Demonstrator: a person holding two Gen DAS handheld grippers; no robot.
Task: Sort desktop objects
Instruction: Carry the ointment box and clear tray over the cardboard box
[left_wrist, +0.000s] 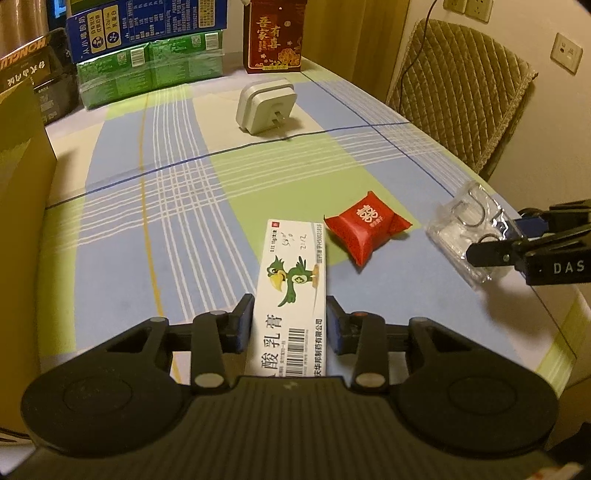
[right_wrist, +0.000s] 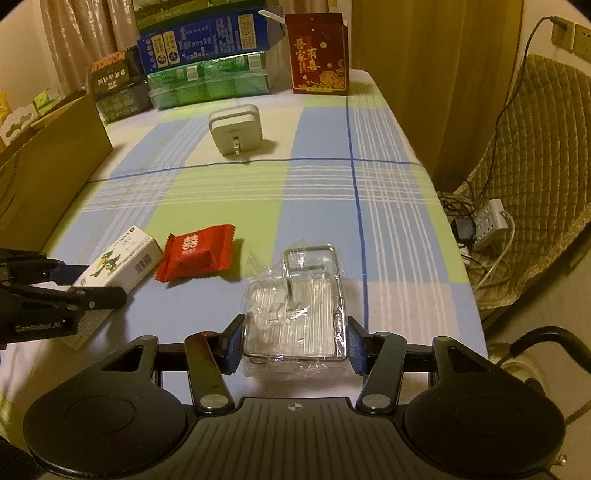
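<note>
Left claw (left_wrist: 290, 325): level over the desk (left_wrist: 147, 206), straddling ointment box (left_wrist: 291, 295), pads not clearly pressing. Right claw (right_wrist: 295, 339): straddling clear packet (right_wrist: 295, 310), grip unclear. Power strip (right_wrist: 489, 218) visible in right view only.

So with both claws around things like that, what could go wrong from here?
The clear plastic packet between the right gripper fingers looks crinkly and slippery, so it might squirm out or get crushed. The left gripper straddles only the near end of the long ointment box, so it may tilt when lifted. The red candy packet lies close beside the box and could get nudged.
</note>
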